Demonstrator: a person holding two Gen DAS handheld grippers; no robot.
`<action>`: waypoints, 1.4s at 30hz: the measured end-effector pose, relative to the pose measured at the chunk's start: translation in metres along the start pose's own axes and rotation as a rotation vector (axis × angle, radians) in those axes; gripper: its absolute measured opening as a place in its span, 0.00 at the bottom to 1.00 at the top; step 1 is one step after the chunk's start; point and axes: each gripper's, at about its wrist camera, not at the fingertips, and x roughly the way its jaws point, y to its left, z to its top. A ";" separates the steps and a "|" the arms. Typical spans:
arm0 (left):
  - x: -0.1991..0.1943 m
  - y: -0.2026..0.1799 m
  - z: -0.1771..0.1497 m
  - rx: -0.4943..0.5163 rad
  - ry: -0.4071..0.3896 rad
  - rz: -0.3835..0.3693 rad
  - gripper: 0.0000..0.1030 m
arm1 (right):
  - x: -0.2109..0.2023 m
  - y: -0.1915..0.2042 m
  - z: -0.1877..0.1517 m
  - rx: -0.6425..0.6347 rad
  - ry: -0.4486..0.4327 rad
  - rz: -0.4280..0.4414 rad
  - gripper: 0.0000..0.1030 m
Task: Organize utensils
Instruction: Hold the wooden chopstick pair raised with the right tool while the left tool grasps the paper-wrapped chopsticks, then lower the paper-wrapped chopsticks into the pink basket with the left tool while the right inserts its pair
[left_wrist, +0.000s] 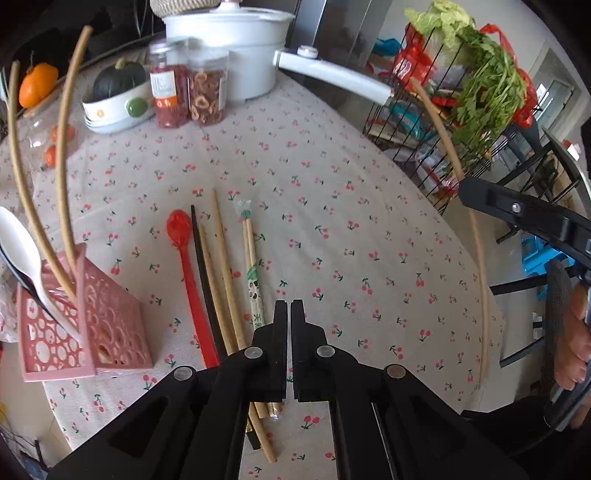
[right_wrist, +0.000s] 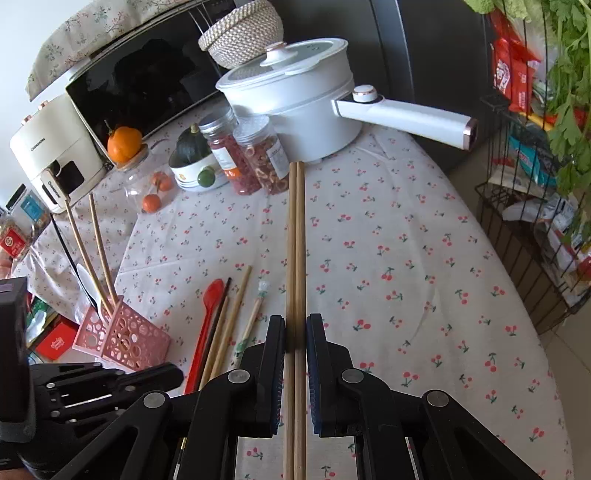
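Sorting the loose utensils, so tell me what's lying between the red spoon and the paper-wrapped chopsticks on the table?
A black chopstick and two bare wooden chopsticks lie between the red spoon and wrapped chopsticks, clearest in the left wrist view.

My left gripper (left_wrist: 289, 306) is matte black plastic, two flat fingers on angular arms with round silver pins at the joints. My right gripper (right_wrist: 295, 325) matches it, with ribbed blue pads (right_wrist: 309, 373) inside. At the right edge, my hand (left_wrist: 576, 332) meets dark grey padding.
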 end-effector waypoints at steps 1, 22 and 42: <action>0.009 0.003 0.002 -0.015 0.021 -0.005 0.02 | 0.004 0.000 0.000 0.001 0.009 -0.005 0.08; 0.082 0.018 0.048 -0.088 0.139 0.136 0.03 | 0.024 -0.010 0.007 -0.006 0.051 0.005 0.08; 0.098 0.019 0.057 -0.112 0.155 0.202 0.30 | 0.022 -0.014 0.008 0.011 0.050 0.011 0.08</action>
